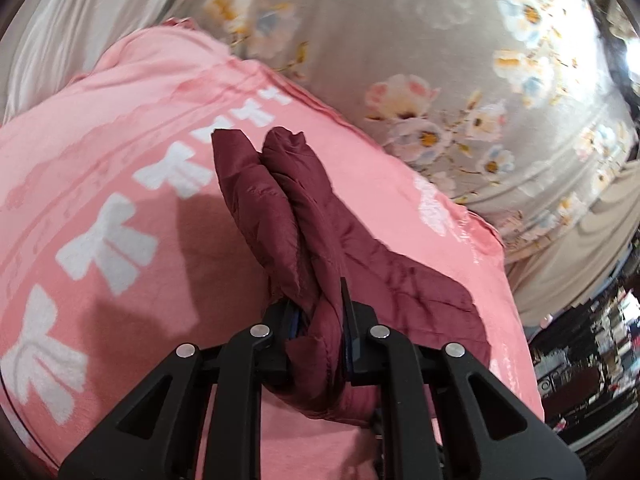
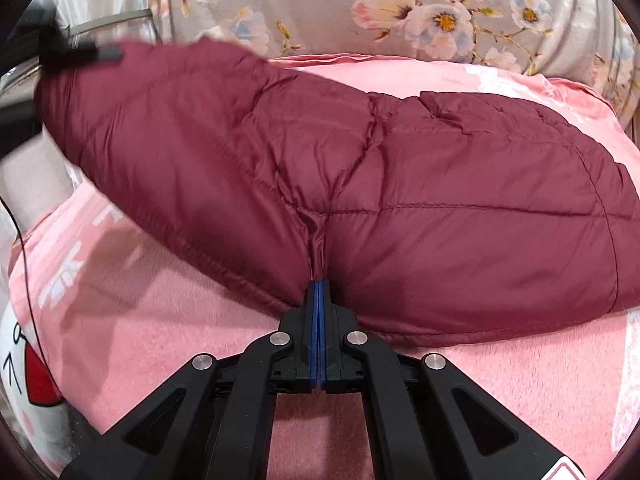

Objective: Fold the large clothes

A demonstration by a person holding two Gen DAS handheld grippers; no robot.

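The left claw [image 1: 320, 320] is nearly closed, its jaws clamped on a bunched fold of the maroon jacket [image 1: 288, 208]. The right claw [image 2: 319, 288] is fully closed, pinching the jacket's hem. The jacket lies on a pink blanket [image 2: 160, 320].

A pink blanket [image 1: 120, 200] with white bow shapes covers the bed. Along its far edge lies a grey sheet [image 1: 400, 40] printed with pale flowers. At the blanket's left edge, in the right wrist view, sits a white cushion [image 2: 16, 364] with red and black marks.
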